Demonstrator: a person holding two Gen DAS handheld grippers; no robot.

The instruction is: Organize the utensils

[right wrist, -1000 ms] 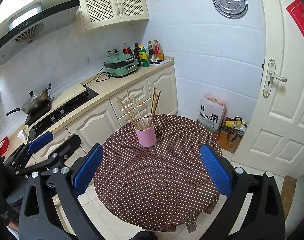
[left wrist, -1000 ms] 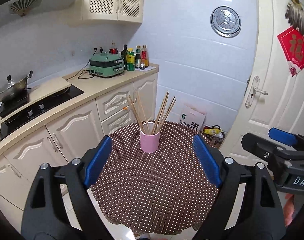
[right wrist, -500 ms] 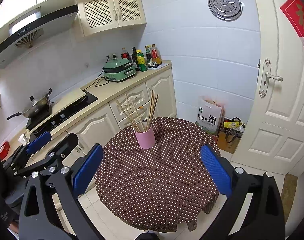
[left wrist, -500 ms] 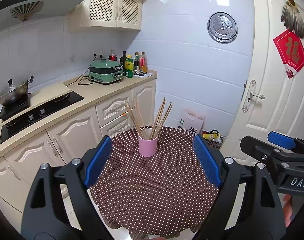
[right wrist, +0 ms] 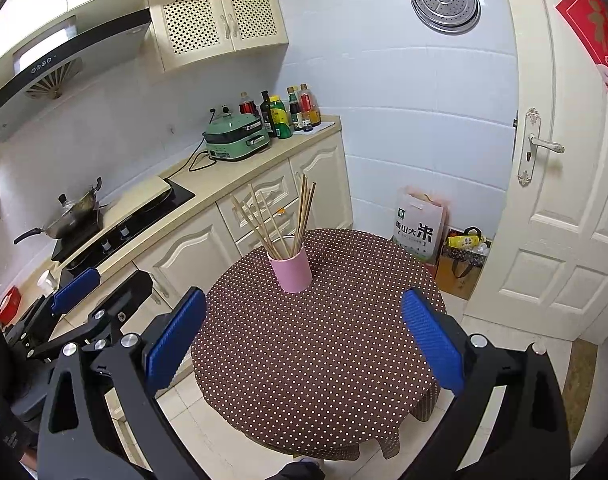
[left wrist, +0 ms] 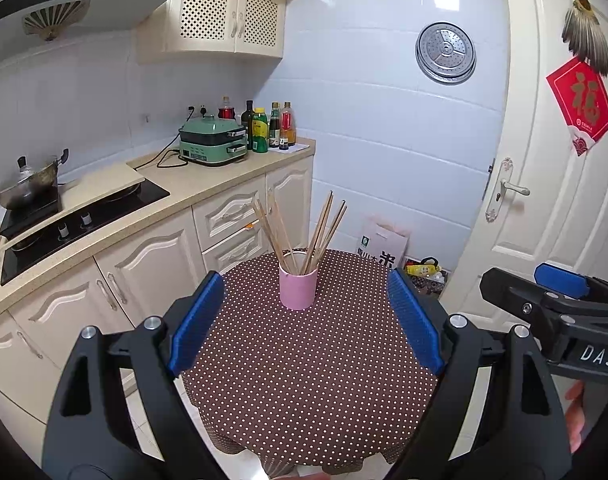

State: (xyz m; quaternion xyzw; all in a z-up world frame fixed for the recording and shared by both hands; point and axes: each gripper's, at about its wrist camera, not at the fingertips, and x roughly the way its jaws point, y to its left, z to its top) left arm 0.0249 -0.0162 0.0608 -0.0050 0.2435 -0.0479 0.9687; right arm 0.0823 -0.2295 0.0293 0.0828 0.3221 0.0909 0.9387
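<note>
Chopsticks (left wrist: 299, 232) are found standing splayed in the pink cup (left wrist: 297, 286) on the bench (left wrist: 312, 380); left tongs (left wrist: 304, 322) and right tongs (right wrist: 304, 344) are held wide, empty, well short; nothing further appears outstanding.

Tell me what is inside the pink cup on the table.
The pink cup holds a loose bunch of wooden chopsticks, fanned out and leaning on its rim. Their lower ends and the cup's bottom are hidden by its wall.
</note>
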